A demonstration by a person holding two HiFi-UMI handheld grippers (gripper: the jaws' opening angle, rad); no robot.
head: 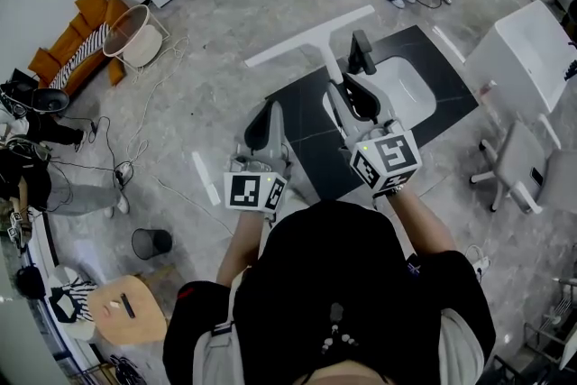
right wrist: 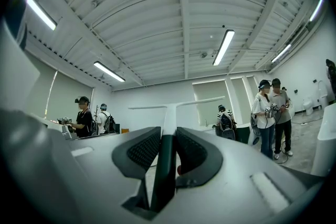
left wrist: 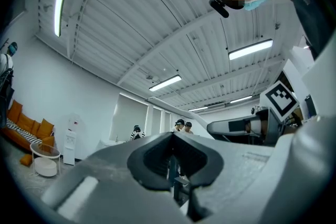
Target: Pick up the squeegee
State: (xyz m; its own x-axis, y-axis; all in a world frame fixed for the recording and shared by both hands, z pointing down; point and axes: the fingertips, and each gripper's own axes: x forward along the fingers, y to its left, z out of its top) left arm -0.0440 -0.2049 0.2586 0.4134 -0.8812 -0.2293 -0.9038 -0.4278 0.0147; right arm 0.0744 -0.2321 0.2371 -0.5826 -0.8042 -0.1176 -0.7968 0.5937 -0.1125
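Clamped between the ribbed black pads of the right gripper (right wrist: 168, 140): the dark handle end of a white T-shaped plastic squeegee (right wrist: 169, 112), pointing away along the jaws with its crossbar at the far end. Held up in front of the person, over a black stone countertop (head: 302, 126) with a white oval sink basin (head: 407, 90) and a black faucet (head: 361, 52). Just beside it, pressed together on nothing, the jaws of the left gripper (left wrist: 173, 152). Beyond, standing on the grey floor, several people (right wrist: 268, 113).
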